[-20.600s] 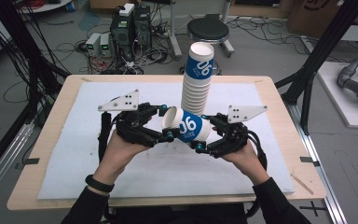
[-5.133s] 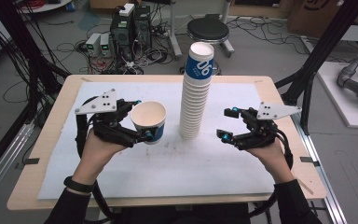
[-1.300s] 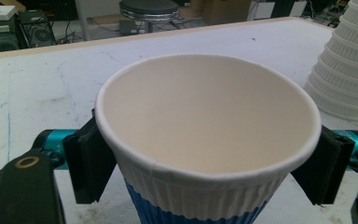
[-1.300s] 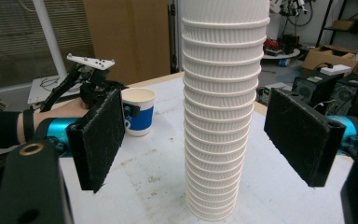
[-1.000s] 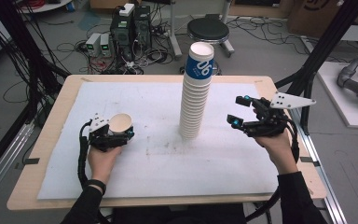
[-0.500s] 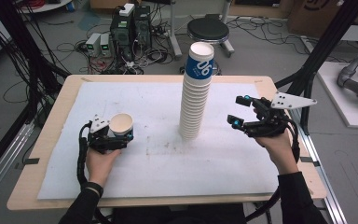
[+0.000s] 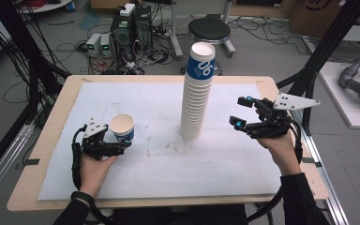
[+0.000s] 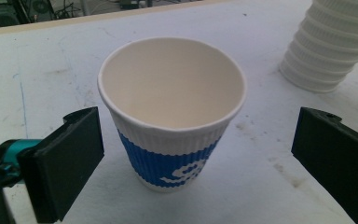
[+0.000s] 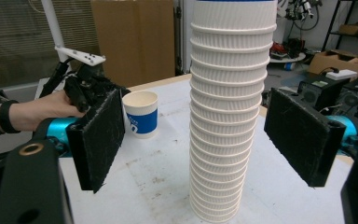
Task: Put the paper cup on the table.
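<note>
A white paper cup with a blue band (image 7: 122, 127) stands upright on the white sheet at the left. It sits between the jaws of my left gripper (image 7: 121, 141), which have just been opening; both pads (image 8: 70, 158) stand clear of the cup (image 8: 172, 121). A tall stack of the same cups (image 7: 197, 98) rises mid-table. My right gripper (image 7: 242, 111) hovers to its right, open and aimed at the stack (image 9: 228, 116), which shows between its pads (image 9: 100, 140) at a distance. The single cup (image 9: 141, 114) and the left hand appear beyond.
The white sheet (image 7: 225, 159) covers most of the wooden table (image 7: 56, 126). Behind the table are computer boxes, cables and a round stool (image 7: 209, 30). Black frame posts (image 7: 316, 51) stand at the table's back corners.
The left gripper's jaws have spread off the cup, which now stands free on the sheet, and the left hand has drawn back slightly. The right hand has kept still.
</note>
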The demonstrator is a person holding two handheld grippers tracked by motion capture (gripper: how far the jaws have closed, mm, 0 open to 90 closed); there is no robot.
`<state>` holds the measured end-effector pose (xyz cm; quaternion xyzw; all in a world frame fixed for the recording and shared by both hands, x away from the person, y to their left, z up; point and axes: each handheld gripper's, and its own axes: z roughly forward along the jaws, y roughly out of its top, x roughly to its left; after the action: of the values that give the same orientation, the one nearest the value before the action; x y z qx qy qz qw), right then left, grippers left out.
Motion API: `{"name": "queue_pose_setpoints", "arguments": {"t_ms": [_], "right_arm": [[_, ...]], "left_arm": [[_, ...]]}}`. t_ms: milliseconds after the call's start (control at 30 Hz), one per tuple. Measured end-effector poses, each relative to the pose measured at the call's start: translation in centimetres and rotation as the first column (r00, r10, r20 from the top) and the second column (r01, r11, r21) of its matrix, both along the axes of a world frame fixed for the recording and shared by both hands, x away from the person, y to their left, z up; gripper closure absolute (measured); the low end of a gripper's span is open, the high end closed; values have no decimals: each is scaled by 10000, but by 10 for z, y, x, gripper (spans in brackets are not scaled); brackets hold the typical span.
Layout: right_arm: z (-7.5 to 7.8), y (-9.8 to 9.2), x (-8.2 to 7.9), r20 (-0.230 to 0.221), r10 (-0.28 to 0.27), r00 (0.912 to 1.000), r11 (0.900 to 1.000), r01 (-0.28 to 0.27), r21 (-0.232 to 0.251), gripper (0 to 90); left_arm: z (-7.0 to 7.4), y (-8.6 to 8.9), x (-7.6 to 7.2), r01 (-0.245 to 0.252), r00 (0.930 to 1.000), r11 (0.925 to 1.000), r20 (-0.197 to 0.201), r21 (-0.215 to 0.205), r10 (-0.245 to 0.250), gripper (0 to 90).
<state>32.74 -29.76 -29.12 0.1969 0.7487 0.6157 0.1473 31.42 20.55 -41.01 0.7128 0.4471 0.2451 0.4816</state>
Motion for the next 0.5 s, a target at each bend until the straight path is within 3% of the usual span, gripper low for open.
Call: {"name": "queue_pose_setpoints", "arguments": {"t_ms": [167,300,500], "right_arm": [[-2,-1,1,-66,-73,10000,9999,72,-125,205],[-3,1,1,-154,-11,9999,9998,7,-223,205],[-4,5,2,-219,161,9996,9993,-169,-348,198]], "left_arm": [[14,2,-10,300,9994,9995,163,-123,-298,22],[32,1,-18,593,9965,9982,596,-96,-587,21],[58,-7,-25,1049,9858,9945,1326,-52,-1033,22]]}}
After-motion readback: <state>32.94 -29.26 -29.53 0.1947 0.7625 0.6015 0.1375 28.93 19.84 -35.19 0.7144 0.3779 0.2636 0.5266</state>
